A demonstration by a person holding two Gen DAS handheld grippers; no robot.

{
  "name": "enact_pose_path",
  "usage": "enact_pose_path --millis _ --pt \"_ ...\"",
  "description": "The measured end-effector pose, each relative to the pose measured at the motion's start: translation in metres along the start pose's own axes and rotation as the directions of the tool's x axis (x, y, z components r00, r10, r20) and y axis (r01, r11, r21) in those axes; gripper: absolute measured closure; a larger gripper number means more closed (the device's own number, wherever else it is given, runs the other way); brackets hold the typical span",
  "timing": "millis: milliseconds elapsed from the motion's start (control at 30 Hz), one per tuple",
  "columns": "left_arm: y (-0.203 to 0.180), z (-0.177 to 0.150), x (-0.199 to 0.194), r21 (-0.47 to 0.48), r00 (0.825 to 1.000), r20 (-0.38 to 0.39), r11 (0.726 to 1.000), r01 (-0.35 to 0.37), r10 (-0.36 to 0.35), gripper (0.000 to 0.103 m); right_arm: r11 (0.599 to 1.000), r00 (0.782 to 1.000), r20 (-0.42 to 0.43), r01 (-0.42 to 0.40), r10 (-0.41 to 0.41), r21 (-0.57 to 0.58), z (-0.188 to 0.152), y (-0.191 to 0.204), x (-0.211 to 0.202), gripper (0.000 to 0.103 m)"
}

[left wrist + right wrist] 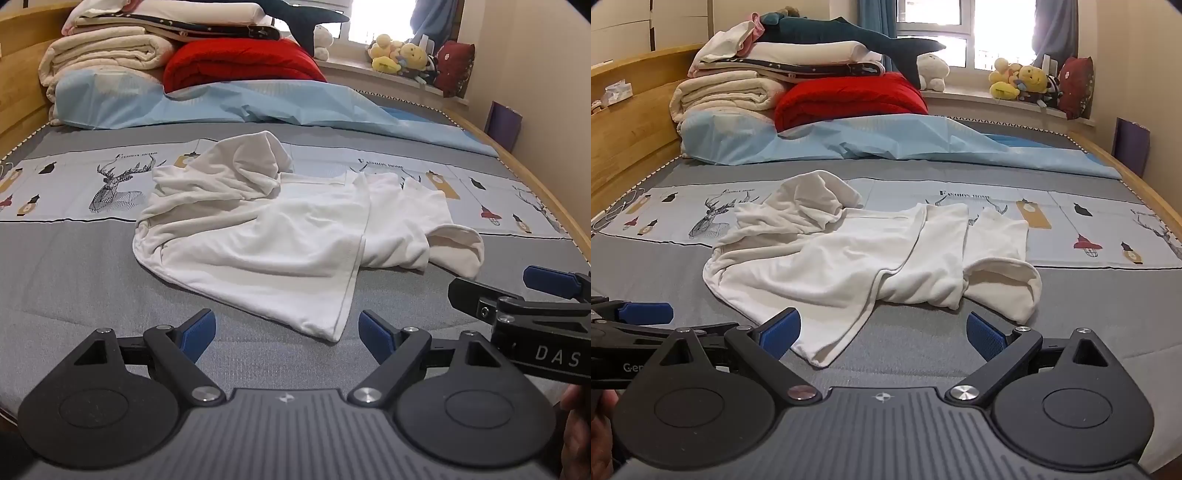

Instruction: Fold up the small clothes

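Here, on a bedroom bed, before any fold is made:
Left wrist view, garment: a small white garment (266, 236) lies crumpled on the grey bed cover (74, 273), one hemmed corner trailing toward 6 o'clock, a sleeve flopped out at 3 o'clock.
Left wrist view, left gripper (286, 334): jaws spread wide and empty, angled down over the near corner, seemingly lined up to take that hem.
Left wrist view, right gripper (517, 291): enters at 3 o'clock beside the sleeve; from here I cannot tell how its jaws stand.
Right wrist view, garment (857, 266): same heap, well short of the stacked bedding (738, 85) at 11 o'clock, so there is flat room to spread it.
Right wrist view, right gripper (882, 338): jaws released, nothing between them, the hem corner just ahead.
Judgement: flattening comes first.
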State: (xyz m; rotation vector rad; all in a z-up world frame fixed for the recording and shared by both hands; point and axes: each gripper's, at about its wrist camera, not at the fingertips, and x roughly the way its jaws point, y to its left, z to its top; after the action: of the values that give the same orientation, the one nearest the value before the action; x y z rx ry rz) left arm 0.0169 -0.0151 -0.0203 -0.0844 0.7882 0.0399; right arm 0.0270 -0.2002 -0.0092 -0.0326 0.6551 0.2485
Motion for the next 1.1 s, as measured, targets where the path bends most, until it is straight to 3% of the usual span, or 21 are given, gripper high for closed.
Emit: enact_pose_path --millis 1100 --pt "-0.0001 0.0002 0.0005 -0.002 1.0 -0.002 1.0 0.0 0.0 0.015 1.0 1.0 0.002 0.0 0.0 0.0 -0.0003 -0.0001 0.0006 0.006"
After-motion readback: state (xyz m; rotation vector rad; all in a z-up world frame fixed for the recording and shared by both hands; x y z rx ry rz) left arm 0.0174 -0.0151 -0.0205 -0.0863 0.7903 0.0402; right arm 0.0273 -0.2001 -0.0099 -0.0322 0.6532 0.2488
